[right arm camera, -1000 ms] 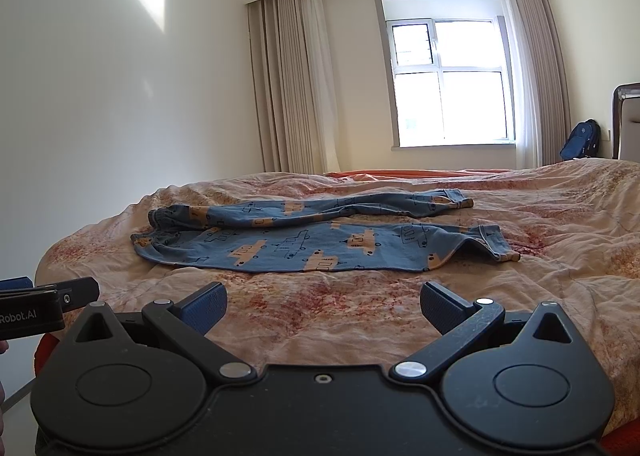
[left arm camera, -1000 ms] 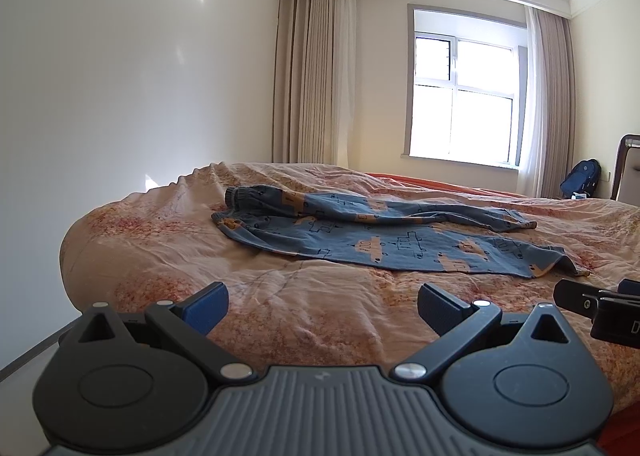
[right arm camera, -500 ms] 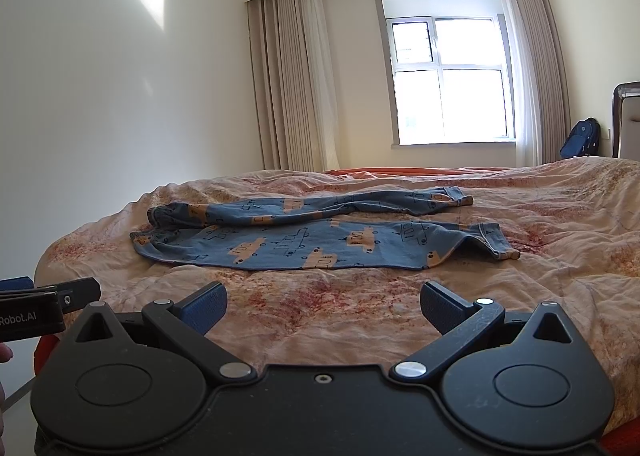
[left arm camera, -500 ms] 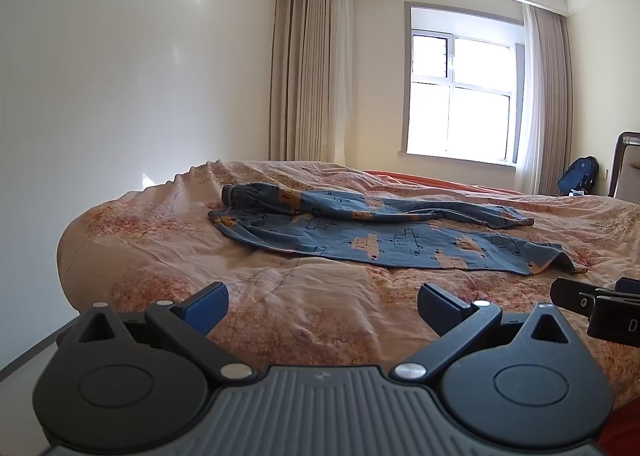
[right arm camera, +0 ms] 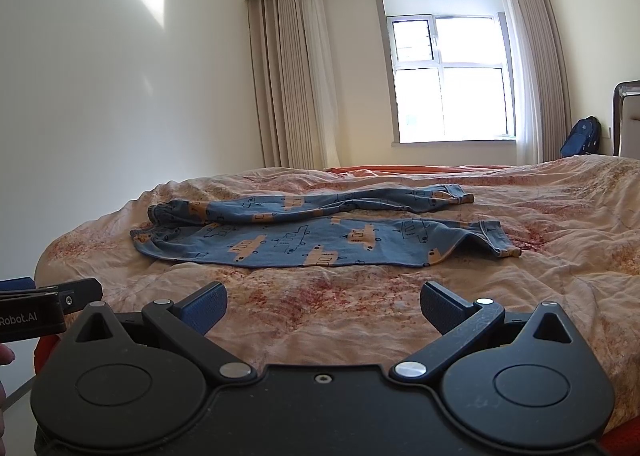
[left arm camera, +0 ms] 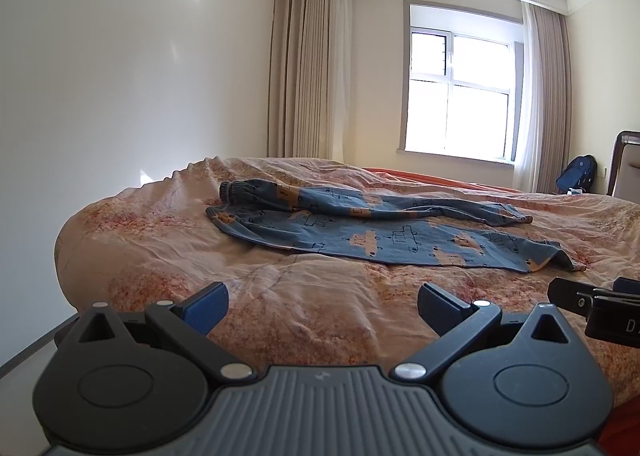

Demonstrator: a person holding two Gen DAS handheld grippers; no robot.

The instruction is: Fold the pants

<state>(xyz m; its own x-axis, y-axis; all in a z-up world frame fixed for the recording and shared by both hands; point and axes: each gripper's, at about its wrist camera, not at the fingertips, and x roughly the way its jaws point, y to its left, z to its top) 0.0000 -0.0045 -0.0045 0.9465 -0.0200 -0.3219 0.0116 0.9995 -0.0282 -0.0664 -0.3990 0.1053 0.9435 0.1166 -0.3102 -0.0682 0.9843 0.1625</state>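
I hold both tools low at the near edge of the bed (left arm camera: 280, 320), and nothing of the folding is started, as far as I can judge. The pants (left arm camera: 372, 232) lie spread across the quilt at about 12 o'clock from each camera, well apart from my fingers. The two legs run side by side toward 2 o'clock, the far leg a little twisted, the near leg flatter. The bunched end at 10 o'clock looks like the waist, but I cannot be sure. So all the steps are left: to bring one leg over the other, then to fold the length.

The left gripper (left arm camera: 322, 306) is spread wide, with only the quilt visible between its blue pads (left arm camera: 206, 308). The right gripper (right arm camera: 324, 306) is spread the same way and pinches nothing.

The left view shows the edge of the right tool at 3 o'clock, and it shows the bunched end of the pants more clearly. The right view shows the left tool at 9 o'clock with a bit of a hand (right arm camera: 6, 356) below it, which the left view does not have. It also shows better the near leg's cuff (right arm camera: 496, 242), which stands up in a small fold at 1 o'clock.
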